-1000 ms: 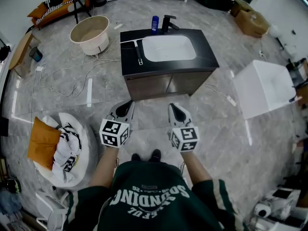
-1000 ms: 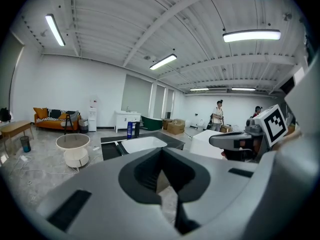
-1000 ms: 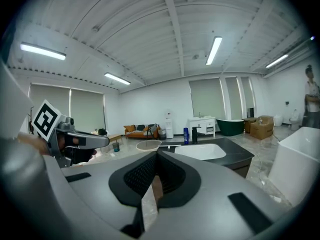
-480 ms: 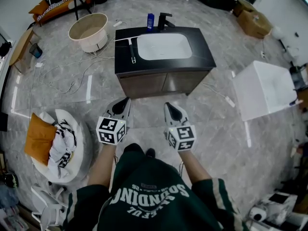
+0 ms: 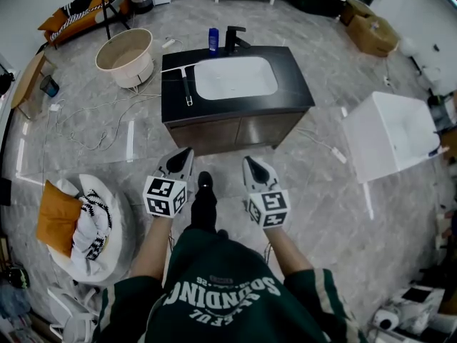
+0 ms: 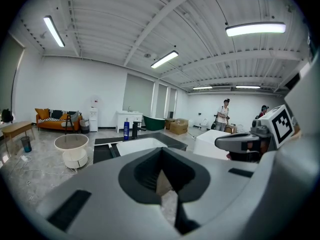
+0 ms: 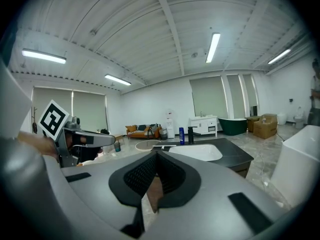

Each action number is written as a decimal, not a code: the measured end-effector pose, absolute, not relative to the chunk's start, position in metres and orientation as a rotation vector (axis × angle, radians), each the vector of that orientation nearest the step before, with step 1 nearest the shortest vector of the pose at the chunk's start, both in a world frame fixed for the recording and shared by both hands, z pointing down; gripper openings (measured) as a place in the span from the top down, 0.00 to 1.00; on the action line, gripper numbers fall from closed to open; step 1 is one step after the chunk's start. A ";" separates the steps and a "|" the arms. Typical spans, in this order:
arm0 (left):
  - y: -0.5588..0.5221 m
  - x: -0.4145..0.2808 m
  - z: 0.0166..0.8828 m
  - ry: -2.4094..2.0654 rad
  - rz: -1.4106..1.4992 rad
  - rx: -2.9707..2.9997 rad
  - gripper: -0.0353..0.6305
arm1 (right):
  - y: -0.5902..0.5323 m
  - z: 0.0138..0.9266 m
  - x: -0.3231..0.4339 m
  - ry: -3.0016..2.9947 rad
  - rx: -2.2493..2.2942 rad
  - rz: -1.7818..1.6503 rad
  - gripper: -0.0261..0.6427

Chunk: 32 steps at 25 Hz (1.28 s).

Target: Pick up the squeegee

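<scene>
Nearest to the camera, the person holds the 2 claws side by side at waist height, both pointing forward and a little down. The left claw [image 5: 184, 156] has its jaws pressed together with nothing between them. The right claw [image 5: 252, 164] looks the same in its own view: jaws together and empty. Between the 2 claws, 1 dark shoe [image 5: 205, 185] is on the grey floor [image 5: 321, 191], a bit in front of the body.

Past the claws stands a dark cabinet [image 5: 228, 133] with a black tabletop [image 5: 293, 84]. Both claws are well apart from it and touch nothing.

The squeegee [image 5: 186, 86] lies flat on the tabletop, just beside the left edge of the white sink [image 5: 235, 77]. Its dark handle points toward the person and its pale blade is at the far end. Behind the sink there are a blue bottle [image 5: 213, 39] and a black tap [image 5: 234, 38].

I judge the task is at its very beginning. Nothing is done except coming near. What is left: to reach the tabletop, open 1 claw, close it on the handle and lift. The left claw seems better placed, because the squeegee is on that side.
</scene>
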<state>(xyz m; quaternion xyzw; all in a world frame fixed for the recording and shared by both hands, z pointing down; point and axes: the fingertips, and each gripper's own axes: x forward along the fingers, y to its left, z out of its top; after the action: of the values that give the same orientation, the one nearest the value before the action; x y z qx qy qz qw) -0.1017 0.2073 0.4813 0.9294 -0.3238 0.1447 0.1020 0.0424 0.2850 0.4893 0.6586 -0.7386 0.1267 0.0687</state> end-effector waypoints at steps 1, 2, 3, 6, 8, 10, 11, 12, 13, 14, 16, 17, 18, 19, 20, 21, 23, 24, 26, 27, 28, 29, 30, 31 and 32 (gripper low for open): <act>0.202 -0.099 0.483 -0.954 0.429 2.744 0.94 | 0.281 0.491 0.044 -2.226 1.983 0.380 0.96; 0.197 -0.097 0.485 -0.953 0.430 2.744 0.94 | 0.276 0.492 0.046 -2.229 1.983 0.379 0.96; 0.191 -0.094 0.487 -0.951 0.430 2.742 0.94 | 0.270 0.494 0.048 -2.231 1.983 0.378 0.96; 0.170 -0.083 0.494 -0.937 0.430 2.737 0.94 | 0.251 0.498 0.056 -2.218 1.982 0.385 0.96; 0.153 -0.075 0.498 -0.928 0.429 2.735 0.94 | 0.235 0.501 0.063 -2.210 1.979 0.393 0.96; 0.133 -0.068 0.501 -0.923 0.425 2.732 0.94 | 0.215 0.504 0.067 -2.208 1.971 0.395 0.96; 0.122 -0.064 0.504 -0.920 0.425 2.728 0.94 | 0.205 0.506 0.069 -2.208 1.965 0.396 0.96; 0.112 -0.061 0.506 -0.917 0.426 2.724 0.94 | 0.195 0.508 0.071 -2.205 1.958 0.399 0.96; 0.101 -0.058 0.509 -0.914 0.427 2.720 0.94 | 0.184 0.510 0.073 -2.202 1.951 0.403 0.96; 0.089 -0.055 0.512 -0.912 0.430 2.717 0.94 | 0.173 0.511 0.075 -2.198 1.945 0.407 0.96; 0.065 -0.050 0.515 -0.913 0.436 2.711 0.94 | 0.148 0.511 0.078 -2.195 1.931 0.413 0.96; 0.052 -0.047 0.516 -0.914 0.437 2.707 0.94 | 0.136 0.511 0.079 -2.195 1.923 0.414 0.96; 0.040 -0.045 0.517 -0.915 0.437 2.702 0.94 | 0.122 0.511 0.081 -2.195 1.914 0.415 0.96; 0.027 -0.044 0.518 -0.916 0.438 2.698 0.94 | 0.109 0.511 0.081 -2.196 1.903 0.415 0.96; 0.014 -0.042 0.518 -0.917 0.440 2.695 0.94 | 0.095 0.510 0.082 -2.196 1.892 0.416 0.96; 0.001 -0.040 0.519 -0.917 0.443 2.692 0.94 | 0.081 0.509 0.082 -2.196 1.883 0.418 0.96; -0.025 -0.038 0.520 -0.918 0.452 2.687 0.94 | 0.053 0.506 0.083 -2.200 1.867 0.419 0.96; -0.038 -0.037 0.521 -0.918 0.455 2.683 0.94 | 0.038 0.506 0.083 -2.201 1.862 0.422 0.96; -0.063 -0.036 0.524 -0.920 0.458 2.672 0.94 | 0.011 0.505 0.084 -2.205 1.854 0.425 0.96; -0.075 -0.036 0.525 -0.921 0.458 2.665 0.94 | -0.002 0.505 0.084 -2.209 1.849 0.423 0.96; -0.087 -0.035 0.526 -0.922 0.459 2.659 0.94 | -0.015 0.505 0.084 -2.215 1.843 0.418 0.96; -0.099 -0.035 0.528 -0.924 0.462 2.656 0.94 | -0.028 0.505 0.085 -2.221 1.838 0.413 0.96; -0.110 -0.034 0.529 -0.926 0.466 2.656 0.94 | -0.040 0.504 0.086 -2.226 1.833 0.408 0.96; -0.121 -0.034 0.529 -0.930 0.470 2.657 0.94 | -0.052 0.503 0.086 -2.231 1.829 0.403 0.96; -0.132 -0.034 0.528 -0.935 0.472 2.657 0.94 | -0.064 0.502 0.086 -2.234 1.826 0.399 0.96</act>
<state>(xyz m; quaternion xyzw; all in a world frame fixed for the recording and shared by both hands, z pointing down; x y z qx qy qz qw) -0.0340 -0.1321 0.5283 0.9209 -0.3239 0.1635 0.1424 0.0864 -0.0637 0.5016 0.6227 -0.7620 0.1361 0.1142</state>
